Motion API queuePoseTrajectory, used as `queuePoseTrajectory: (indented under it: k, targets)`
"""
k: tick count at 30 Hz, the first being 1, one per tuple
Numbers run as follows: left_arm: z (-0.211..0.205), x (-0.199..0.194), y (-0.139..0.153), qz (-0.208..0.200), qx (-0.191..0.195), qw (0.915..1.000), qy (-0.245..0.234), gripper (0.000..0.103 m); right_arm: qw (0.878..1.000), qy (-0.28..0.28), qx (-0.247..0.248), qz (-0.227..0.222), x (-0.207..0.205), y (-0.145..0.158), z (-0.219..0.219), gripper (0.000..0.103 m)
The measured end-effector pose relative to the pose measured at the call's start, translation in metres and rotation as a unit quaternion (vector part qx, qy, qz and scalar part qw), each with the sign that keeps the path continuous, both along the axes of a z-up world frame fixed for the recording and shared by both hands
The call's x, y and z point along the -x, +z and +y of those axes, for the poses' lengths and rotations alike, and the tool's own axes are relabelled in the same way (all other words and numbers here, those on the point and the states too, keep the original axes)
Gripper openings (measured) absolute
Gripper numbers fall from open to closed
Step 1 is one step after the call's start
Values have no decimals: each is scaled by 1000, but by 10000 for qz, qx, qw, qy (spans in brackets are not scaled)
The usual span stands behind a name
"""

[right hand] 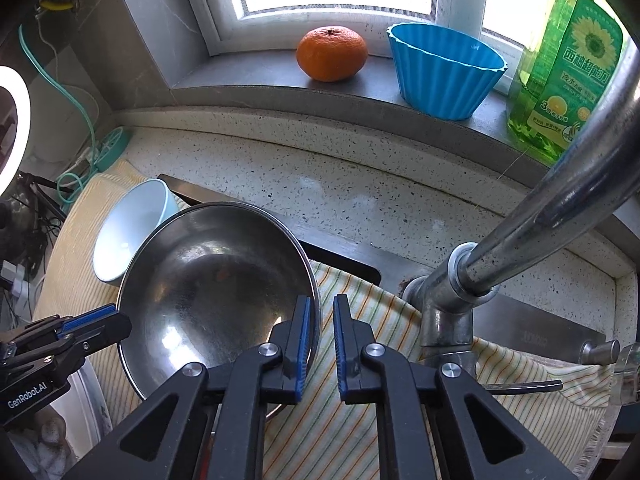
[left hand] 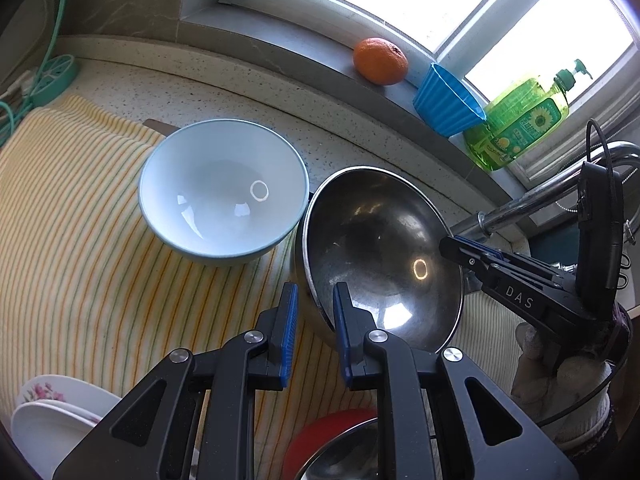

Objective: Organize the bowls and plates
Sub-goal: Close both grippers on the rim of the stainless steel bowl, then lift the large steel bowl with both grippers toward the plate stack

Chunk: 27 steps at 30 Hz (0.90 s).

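A: Left wrist view first: what does the left claw have?
B: Its blue pads pinch the near rim of the steel bowl, which sits tilted at centre right of the frame, over the striped cloth.
A: And the right claw?
B: It comes in from the right edge and is closed on the bowl's far rim. From the right wrist view, one pad lies inside the bowl and the other outside, the rim clamped between them.
A: Other dishes?
B: A pale blue bowl stands upright on the cloth, left of the steel one and touching it. White plates sit lower left, a red-rimmed dish at the bottom.
A: The tabletop?
B: Speckled stone, under a sill with a mandarin.
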<state>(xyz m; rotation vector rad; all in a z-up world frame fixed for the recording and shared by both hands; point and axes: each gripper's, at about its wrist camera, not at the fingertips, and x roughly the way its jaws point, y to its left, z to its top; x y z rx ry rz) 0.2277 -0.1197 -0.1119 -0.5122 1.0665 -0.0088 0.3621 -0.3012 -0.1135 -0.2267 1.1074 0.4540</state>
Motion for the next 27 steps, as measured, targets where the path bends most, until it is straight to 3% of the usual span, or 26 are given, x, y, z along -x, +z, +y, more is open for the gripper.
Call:
queuePoseTrajectory:
  k: [5, 27]
  targets:
    - [-4, -1, -1, -5, -84, 9999, -106, 16, 10000, 52, 16, 37, 0, -2, 3, 5]
    - [-4, 0, 0, -19, -42, 9999, -141, 13, 9999, -126, 116, -23, 5, 0, 1, 4]
